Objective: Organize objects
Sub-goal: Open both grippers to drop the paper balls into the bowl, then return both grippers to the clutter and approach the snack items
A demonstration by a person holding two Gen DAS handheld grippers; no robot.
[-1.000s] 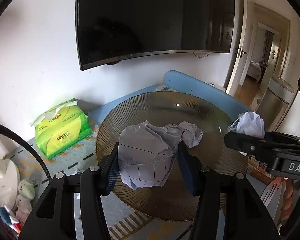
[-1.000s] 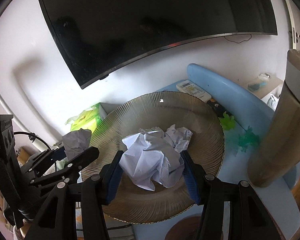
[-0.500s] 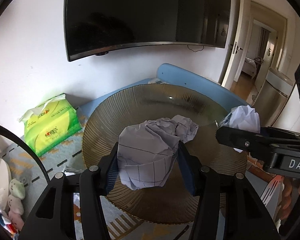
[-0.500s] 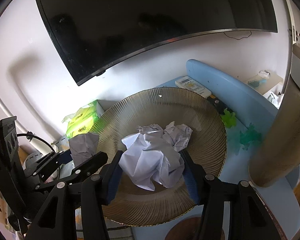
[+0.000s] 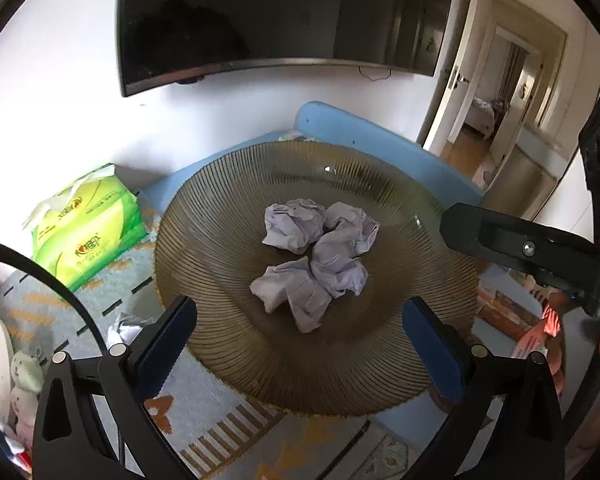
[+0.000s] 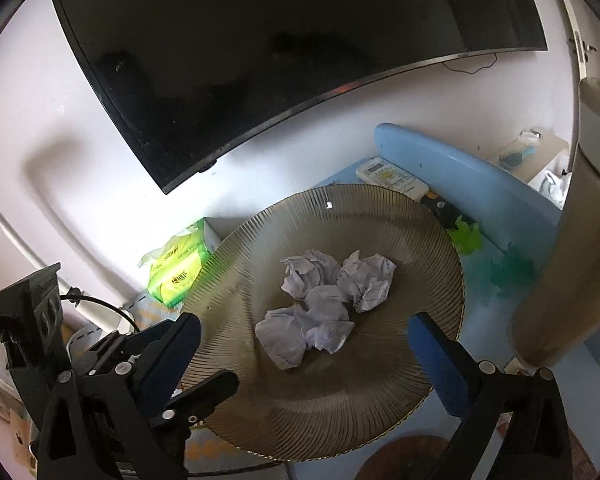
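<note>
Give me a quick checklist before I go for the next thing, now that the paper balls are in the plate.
1. Left tongs empty and open: ok.
2. Right tongs empty and open: ok.
3. Paper balls inside the plate, none on the rim: ok, clustered at the centre.
4. Plate lying steady on the table: cannot tell, its near edge is hidden behind the tongs.
5. More to collect: not ok, a crumpled scrap lies on the mat left of the plate.
6. Path to the scrap: ok, it sits right beside the left tongs' left finger.
</note>
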